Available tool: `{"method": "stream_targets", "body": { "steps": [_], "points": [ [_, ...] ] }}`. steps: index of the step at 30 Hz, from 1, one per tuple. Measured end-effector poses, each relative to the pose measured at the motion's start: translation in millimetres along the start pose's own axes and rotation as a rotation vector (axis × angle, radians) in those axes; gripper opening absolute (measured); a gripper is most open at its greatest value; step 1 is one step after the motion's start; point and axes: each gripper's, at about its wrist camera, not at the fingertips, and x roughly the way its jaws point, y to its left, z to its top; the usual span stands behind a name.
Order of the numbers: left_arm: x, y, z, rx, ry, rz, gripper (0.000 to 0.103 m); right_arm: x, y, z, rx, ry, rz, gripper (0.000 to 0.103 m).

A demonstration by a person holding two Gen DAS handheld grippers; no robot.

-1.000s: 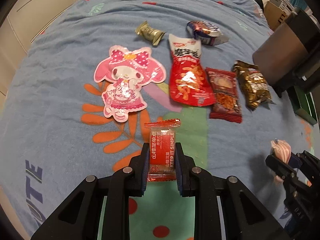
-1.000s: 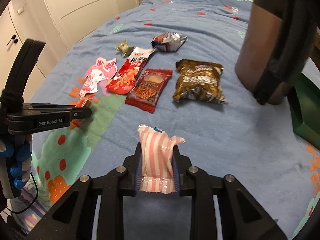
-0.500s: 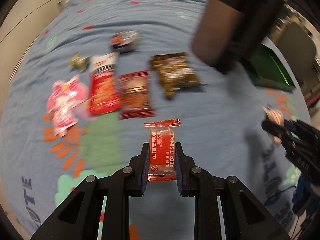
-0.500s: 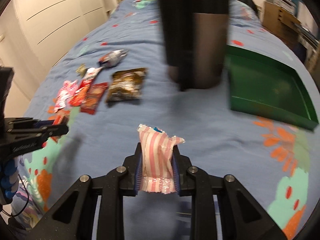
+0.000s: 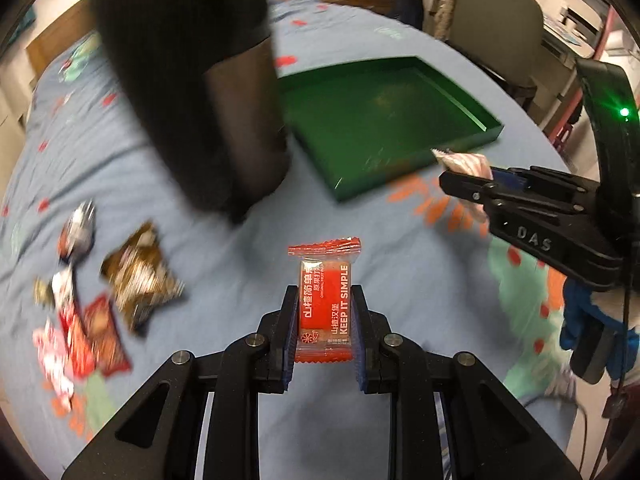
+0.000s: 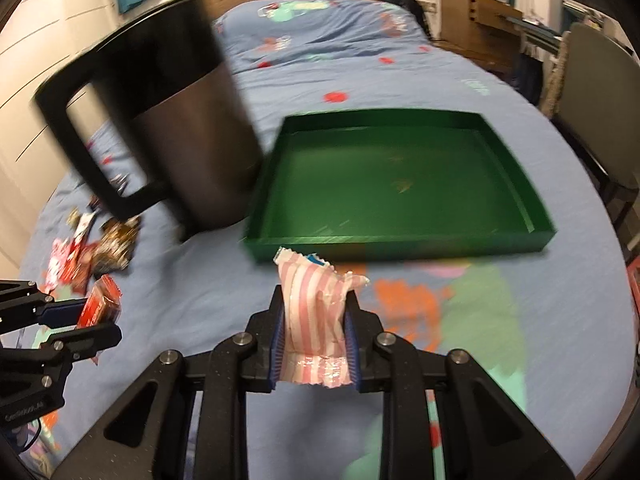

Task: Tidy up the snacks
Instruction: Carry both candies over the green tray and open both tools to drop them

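My left gripper (image 5: 323, 300) is shut on a small red snack packet (image 5: 325, 306) with white lettering, held upright above the blue bedspread. My right gripper (image 6: 316, 312) is shut on a pink-and-white striped candy packet (image 6: 316, 316). A shallow green tray (image 6: 404, 240) lies on the bed just beyond the striped packet, and nothing shows inside it. In the left wrist view the green tray (image 5: 400, 176) sits ahead and to the right, with the right gripper (image 5: 464, 176) and its striped packet (image 5: 464, 162) at the tray's near corner. The left gripper (image 6: 100, 312) shows at the left edge of the right wrist view.
A tall dark mug-shaped container (image 6: 192, 144) with a black handle stands left of the tray. Several snack packets (image 5: 100, 304) lie in a blurred cluster at the far left of the bed. A chair (image 6: 600, 80) and wooden furniture stand past the bed's right side.
Both grippers have swung right across the bed with their packets still held. The snack pile slid to the left edge of both views, and the green tray came into view ahead.
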Motion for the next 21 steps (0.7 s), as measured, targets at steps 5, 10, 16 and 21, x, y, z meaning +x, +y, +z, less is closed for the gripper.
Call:
{"method": "stream_targets", "body": {
  "steps": [5,10,16,21],
  "points": [
    [19,-23,48,0.027,-0.032,0.003,0.020,13,-33,26,0.017,-0.024,-0.044,0.020],
    [50,-31,90,0.013,-0.039,-0.002,0.020,32,-57,49,0.020,-0.034,-0.073,0.020],
    [86,-31,118,0.000,-0.046,0.021,0.020,61,-74,71,0.014,-0.037,-0.091,0.020],
    [113,-24,126,-0.023,-0.034,0.049,0.020,78,-79,75,0.014,-0.030,-0.095,0.021]
  ]
}}
